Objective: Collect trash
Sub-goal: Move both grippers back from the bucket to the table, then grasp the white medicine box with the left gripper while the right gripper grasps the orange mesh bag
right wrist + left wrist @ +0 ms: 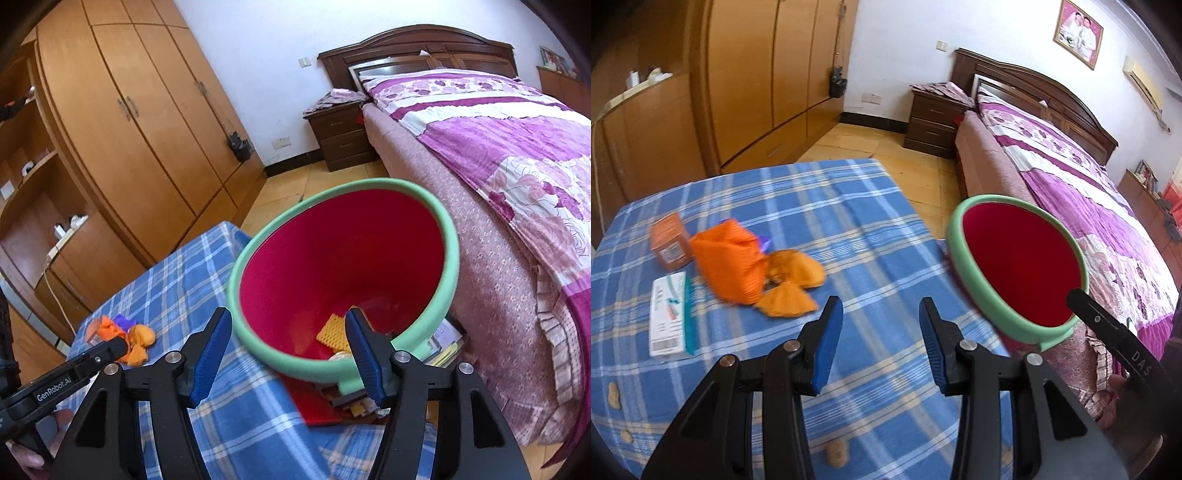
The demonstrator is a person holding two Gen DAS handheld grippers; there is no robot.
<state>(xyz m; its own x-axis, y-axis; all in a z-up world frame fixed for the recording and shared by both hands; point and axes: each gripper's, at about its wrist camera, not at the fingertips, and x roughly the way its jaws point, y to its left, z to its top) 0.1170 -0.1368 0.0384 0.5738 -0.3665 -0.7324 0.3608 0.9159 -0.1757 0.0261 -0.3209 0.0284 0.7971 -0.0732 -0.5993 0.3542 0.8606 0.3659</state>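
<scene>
Bin (1015, 269) with green rim and red inside stands off the right edge of the blue plaid table (820, 206) in the left wrist view, tilted; its contents are hidden here. Left gripper (881, 321) hovers above the cloth, jaws spread, nothing between them. Trash on the table: orange wrapper (727, 266), orange peel pieces (792, 280), small orange box (670, 242), white carton (666, 314), all close together, well left of the bin. Right wrist view: right gripper (288, 349) released, jaws wide, one blue pad just inside the bin's near rim. A yellow waffle-textured piece (334, 332) lies in the bin bottom. The bed (498, 155) stands just beyond.
</scene>
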